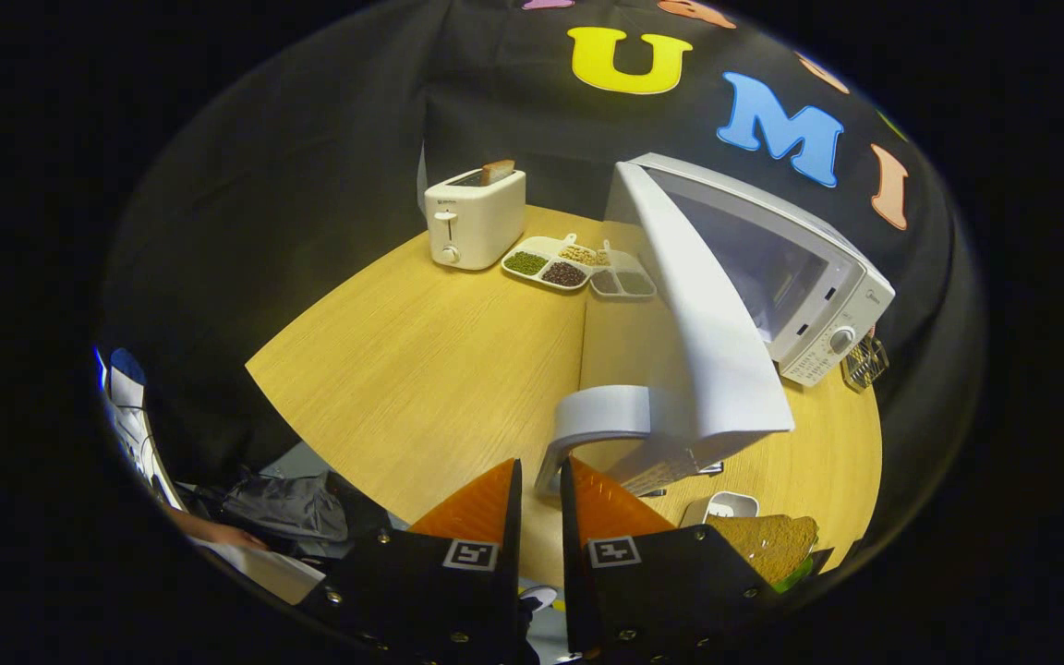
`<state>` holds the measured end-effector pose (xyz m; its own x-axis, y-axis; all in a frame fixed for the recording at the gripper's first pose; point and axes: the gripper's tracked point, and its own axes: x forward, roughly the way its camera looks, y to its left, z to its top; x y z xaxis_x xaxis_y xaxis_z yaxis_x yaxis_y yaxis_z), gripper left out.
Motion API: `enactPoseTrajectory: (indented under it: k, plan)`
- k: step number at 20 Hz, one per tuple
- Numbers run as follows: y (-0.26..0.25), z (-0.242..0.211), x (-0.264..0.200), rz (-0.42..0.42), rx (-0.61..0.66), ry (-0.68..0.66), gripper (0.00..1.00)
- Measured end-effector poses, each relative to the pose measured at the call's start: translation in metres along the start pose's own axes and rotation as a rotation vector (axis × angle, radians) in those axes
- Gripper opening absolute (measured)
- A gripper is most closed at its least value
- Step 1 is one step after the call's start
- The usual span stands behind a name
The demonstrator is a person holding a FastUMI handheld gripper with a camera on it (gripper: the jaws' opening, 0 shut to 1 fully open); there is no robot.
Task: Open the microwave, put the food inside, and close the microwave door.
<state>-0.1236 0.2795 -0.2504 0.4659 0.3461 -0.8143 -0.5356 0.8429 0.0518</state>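
Toaster (475,219): white, at the far side of the wooden table (421,369), a slice of bread (498,171) standing up out of its slot
Divided tray (578,266): just beside the toaster, compartments of green, dark and pale beans
Wire basket (865,360): near the microwave's control side
Microwave (786,277): white, door (707,323) swung wide open toward the fingers, cavity looks empty
Door handle (592,420): pale curved bar, its lower end between the fingertips
Gripper (539,476): fingers nearly closed, narrow gap; whether they pinch the handle, cannot tell
Food: sandwich (770,543) with a green leaf, on the table by a small white dish (721,506), just beside the fingers, below the open door
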Motion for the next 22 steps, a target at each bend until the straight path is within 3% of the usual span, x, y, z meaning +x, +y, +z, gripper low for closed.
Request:
enactPoseTrajectory:
  k: [10,19,21,22]
  plan:
    - [0.065,0.017,0.008,0.192,-0.064,-0.052,0.21]
    - [0.118,0.088,-0.050,0.523,-0.079,-0.372,0.25]
    - [0.118,0.101,-0.075,0.559,-0.077,-0.452,0.55]
    - [0.114,0.107,-0.086,0.562,-0.075,-0.491,0.81]
